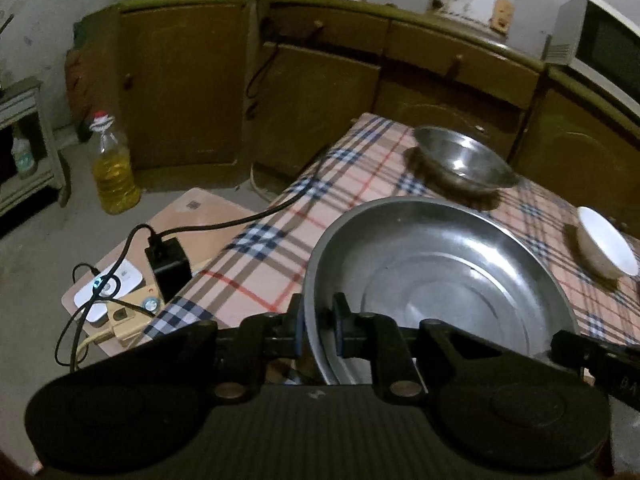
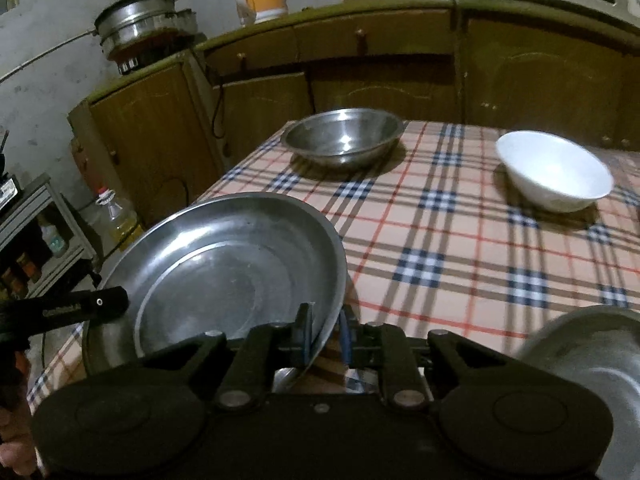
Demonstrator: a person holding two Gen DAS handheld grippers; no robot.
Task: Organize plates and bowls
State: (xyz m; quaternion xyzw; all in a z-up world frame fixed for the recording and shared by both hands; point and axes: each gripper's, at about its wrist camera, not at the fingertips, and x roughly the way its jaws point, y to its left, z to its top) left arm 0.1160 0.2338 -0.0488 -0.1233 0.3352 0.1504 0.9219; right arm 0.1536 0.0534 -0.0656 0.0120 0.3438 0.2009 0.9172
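The left gripper pinches the near-left rim of the steel plate, which is tilted above the checked tablecloth; the right gripper clamps its opposite rim. Beyond sit a steel bowl and a white bowl (well apart).

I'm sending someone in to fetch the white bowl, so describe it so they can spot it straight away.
Start at the table with the checked cloth in front of the brown cupboards. On its far right part, to the right of the smaller steel bowl, stands the white bowl, upright and alone. It is the only white dish there; the others are bare metal.
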